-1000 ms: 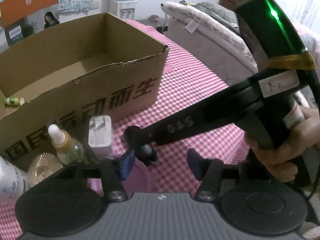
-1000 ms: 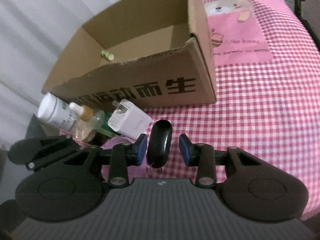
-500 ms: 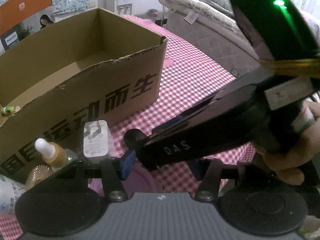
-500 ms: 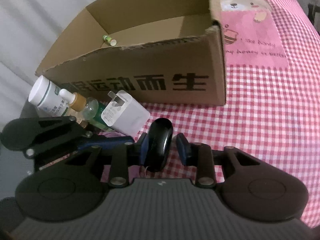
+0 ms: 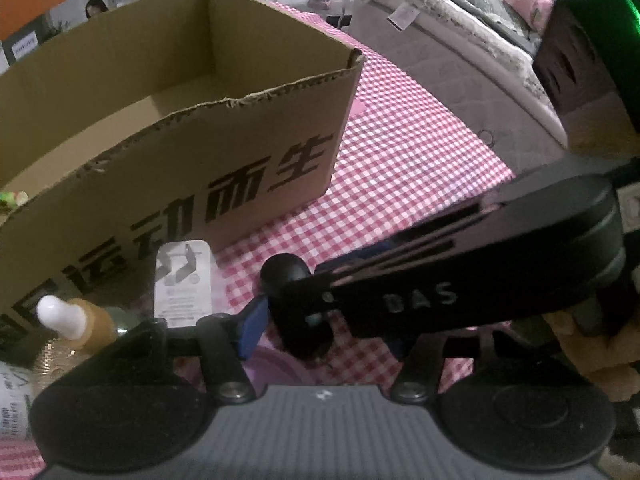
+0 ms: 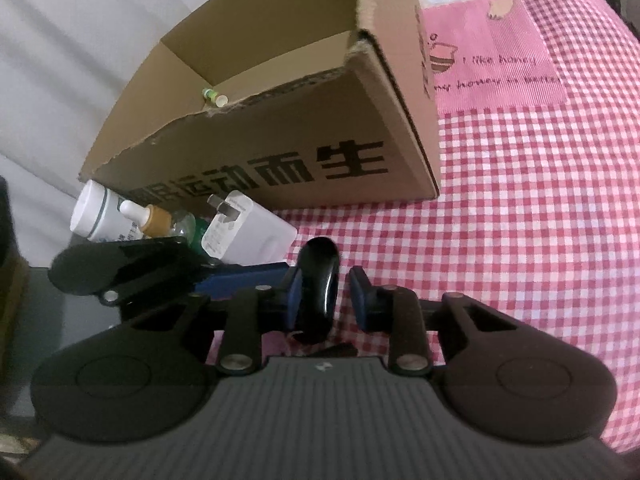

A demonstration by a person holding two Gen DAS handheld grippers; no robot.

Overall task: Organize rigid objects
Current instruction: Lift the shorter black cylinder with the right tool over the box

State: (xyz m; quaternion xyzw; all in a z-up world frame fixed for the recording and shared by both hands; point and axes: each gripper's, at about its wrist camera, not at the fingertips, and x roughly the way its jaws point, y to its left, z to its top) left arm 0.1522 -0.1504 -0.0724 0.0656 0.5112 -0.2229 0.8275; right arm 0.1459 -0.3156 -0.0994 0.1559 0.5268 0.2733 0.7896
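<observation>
Right gripper (image 6: 324,300) has just been narrowing around the mouse (image 6: 318,280), which stands on edge on the checked cloth (image 6: 520,240); one pad touches it, the other is a sliver off. Left gripper (image 5: 320,332) sits about half open and has just been widening. I see nothing in its grip, and my right gripper crosses in front of it and hides one pad. Just beyond the mouse lie a charger (image 6: 248,232), a dropper bottle (image 6: 152,218) and a white bottle (image 6: 100,216), all against the box (image 6: 280,152). Inside the box lies one small tube (image 6: 214,96).
</observation>
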